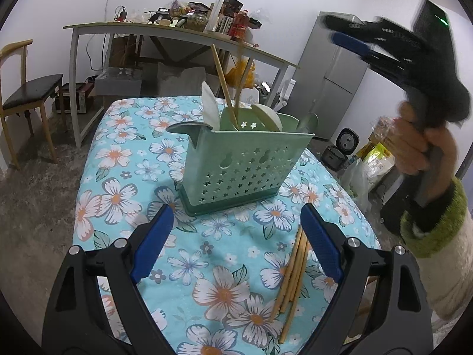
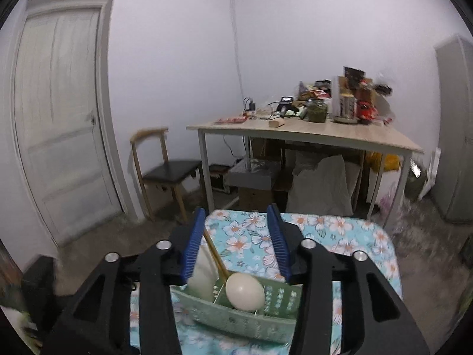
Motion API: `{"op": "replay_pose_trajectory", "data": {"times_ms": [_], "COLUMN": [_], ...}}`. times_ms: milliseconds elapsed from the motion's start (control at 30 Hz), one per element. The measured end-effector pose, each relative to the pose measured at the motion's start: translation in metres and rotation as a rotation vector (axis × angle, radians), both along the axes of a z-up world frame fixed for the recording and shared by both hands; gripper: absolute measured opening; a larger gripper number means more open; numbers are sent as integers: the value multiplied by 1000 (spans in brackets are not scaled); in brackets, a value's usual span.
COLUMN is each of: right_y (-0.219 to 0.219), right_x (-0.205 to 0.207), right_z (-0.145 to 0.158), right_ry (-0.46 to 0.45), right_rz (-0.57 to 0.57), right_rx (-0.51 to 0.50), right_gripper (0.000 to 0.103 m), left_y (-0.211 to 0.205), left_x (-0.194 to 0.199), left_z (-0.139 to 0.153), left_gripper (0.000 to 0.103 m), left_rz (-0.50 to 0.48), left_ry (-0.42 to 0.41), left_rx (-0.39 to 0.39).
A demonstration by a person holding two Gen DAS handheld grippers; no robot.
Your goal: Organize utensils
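Note:
A green perforated utensil holder stands on the floral tablecloth. It holds white spoons and wooden chopsticks. Several loose chopsticks lie on the cloth beside my left gripper's right finger. My left gripper is open and empty, low over the table in front of the holder. My right gripper is open and empty, raised above the holder; a white spoon and a chopstick stand below it. The right gripper also shows, blurred, in the left wrist view.
A wooden desk piled with clutter stands behind the table. A chair is at its left, near a white door. A grey fridge, a rice cooker and bags are on the right.

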State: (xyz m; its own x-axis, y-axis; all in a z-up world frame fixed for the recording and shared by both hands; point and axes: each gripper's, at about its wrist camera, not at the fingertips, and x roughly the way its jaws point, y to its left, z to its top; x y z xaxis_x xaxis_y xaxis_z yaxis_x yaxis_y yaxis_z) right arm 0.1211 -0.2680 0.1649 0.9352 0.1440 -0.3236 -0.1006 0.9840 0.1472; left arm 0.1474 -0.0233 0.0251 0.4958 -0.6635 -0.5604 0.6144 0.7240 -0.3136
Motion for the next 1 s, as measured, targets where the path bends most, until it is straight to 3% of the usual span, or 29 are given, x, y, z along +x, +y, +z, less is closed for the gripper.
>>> {"op": "replay_pose_trajectory", "data": {"times_ms": [200, 367, 567, 767, 1000], "right_y": [-58, -111, -123, -113, -102], "right_x": [-51, -78, -99, -98, -85], "right_z": [-33, -110, -208, -265, -290], "right_ry": [71, 234, 411, 528, 578], "right_rz": [-94, -188, -259, -232, -215], "right_rx": [255, 597, 885, 1023, 1093], "right_gripper": [50, 50, 50, 50, 46], "left_y": [-9, -19, -37, -54, -64], "left_x": [-2, -2, 1, 6, 11], "left_z": [-4, -10, -29, -63, -97], "left_gripper": [84, 84, 84, 85, 87], "left_rz": [-14, -23, -43, -37, -6], "left_ry": [13, 48, 116, 205, 264], "left_rx": [35, 79, 173, 290, 397]}}
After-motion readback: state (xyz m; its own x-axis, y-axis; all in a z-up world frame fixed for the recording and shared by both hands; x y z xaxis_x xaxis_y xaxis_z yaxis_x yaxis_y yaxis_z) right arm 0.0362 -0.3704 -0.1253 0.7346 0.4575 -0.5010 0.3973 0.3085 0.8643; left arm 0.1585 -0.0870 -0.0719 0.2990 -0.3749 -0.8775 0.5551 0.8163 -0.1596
